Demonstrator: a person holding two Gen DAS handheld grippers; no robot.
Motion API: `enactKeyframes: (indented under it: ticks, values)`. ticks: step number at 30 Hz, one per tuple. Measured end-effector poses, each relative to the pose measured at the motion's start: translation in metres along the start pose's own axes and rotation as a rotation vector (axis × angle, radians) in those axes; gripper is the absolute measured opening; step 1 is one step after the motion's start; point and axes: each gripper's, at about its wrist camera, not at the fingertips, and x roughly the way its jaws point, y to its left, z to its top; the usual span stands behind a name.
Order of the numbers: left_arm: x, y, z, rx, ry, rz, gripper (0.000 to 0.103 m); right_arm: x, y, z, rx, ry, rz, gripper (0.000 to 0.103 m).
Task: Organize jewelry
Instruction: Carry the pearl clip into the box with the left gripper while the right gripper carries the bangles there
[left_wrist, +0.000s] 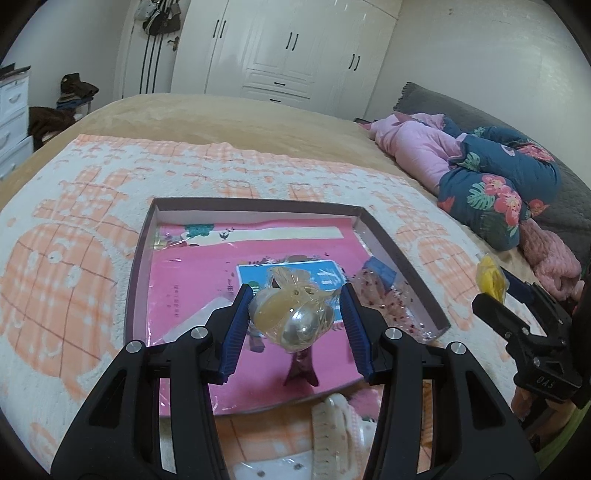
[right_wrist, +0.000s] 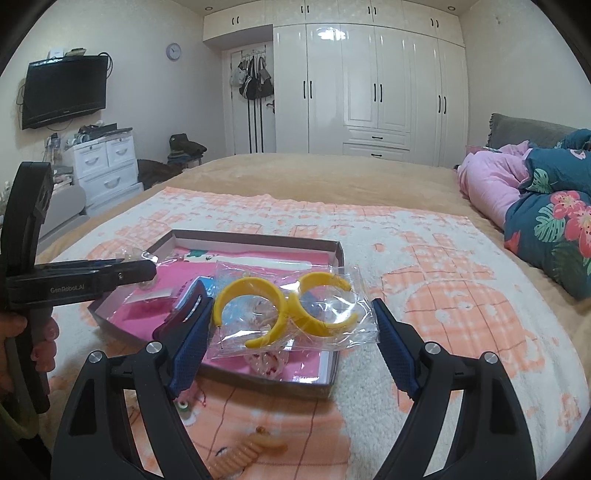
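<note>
Both claws grip bagged jewelry: left claw (left_wrist: 295, 295) pearl clip (left_wrist: 295, 314), right claw (right_wrist: 290, 325) yellow hoops (right_wrist: 284, 310).

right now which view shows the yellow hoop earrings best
The right wrist view: the yellow hoop earrings sit centred in their clear bag between that gripper's fingers. The left wrist view shows only a yellow sliver at the right edge.

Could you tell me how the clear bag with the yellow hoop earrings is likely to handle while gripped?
The clear bag looks like thin, glossy film, so probably floppy and slippery. The yellow hoop earrings look rigid and light, and may slide about inside. The right gripper spans its width.
</note>
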Motion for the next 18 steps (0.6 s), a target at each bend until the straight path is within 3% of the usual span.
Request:
enactKeyframes:
  ticks: [18]
  values:
    - [0.025,0.032,0.000,-0.037,0.023,0.067,0.040,0.053,0.011,0.010,-0.038,0.072,0.026,0.080]
